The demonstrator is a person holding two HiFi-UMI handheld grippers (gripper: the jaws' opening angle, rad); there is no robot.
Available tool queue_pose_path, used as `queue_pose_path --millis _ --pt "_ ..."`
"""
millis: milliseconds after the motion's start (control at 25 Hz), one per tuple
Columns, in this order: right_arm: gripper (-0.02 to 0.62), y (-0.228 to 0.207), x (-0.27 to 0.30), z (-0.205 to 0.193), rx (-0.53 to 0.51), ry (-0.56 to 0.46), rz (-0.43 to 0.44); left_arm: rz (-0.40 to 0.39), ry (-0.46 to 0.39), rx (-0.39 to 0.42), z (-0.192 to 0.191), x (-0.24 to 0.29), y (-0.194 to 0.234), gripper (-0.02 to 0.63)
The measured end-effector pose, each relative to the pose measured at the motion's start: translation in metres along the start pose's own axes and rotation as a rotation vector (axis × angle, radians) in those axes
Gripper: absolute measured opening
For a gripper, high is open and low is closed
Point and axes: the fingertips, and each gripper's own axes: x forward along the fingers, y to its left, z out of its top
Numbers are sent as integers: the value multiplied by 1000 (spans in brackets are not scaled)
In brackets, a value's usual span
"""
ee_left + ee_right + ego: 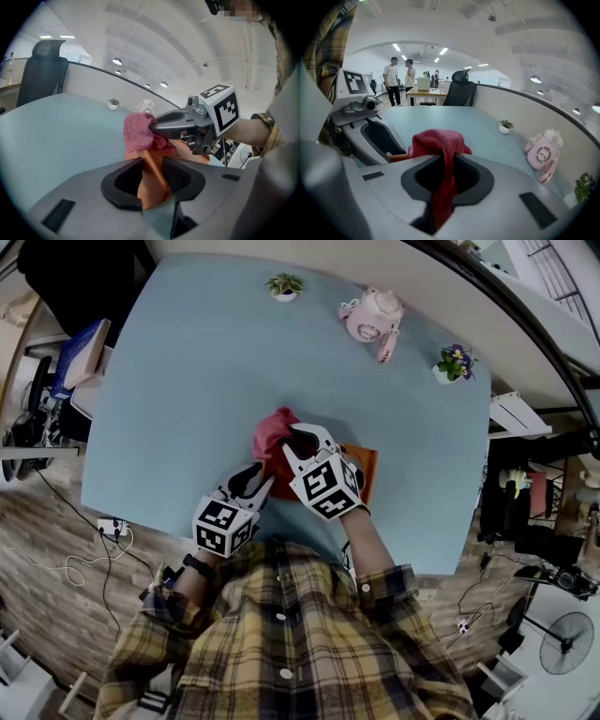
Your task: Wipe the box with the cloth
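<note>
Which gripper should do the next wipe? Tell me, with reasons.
Right. The right gripper is shut on the cloth, which lies bunched on the box. The left gripper is clamped on the box's edge, apparently steadying it, so it is probably best left there.

We see a crimson towelling cloth (440, 145) between our right fingers (471, 177), an orange flat box (152, 183) between our left fingers (121, 182).

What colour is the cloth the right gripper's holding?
Plain pinkish red. The cloth shows best in the right gripper view.
</note>
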Motion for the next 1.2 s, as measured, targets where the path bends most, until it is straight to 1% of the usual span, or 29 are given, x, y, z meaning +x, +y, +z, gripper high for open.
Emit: queue_pose_path --millis 120,360,800,1040,1200 --pt "57 -2 -4 -5 -1 19 -10 1 -1 -5 0 0 0 129" --pt "57 -13 -21 -24 36 47 -50 -1 -2 -21 0 -1 0 129" --pt "57 -37 -53 -62 158 104 -75 1 -7 -26 0 -2 0 130" --pt "57 -55 -75 -85 188 135 -135 -1 -9 -27 0 -1 0 130" --pt "57 -62 -89 -101 182 182 -175 0 -12 -26 -1 -2 0 130"
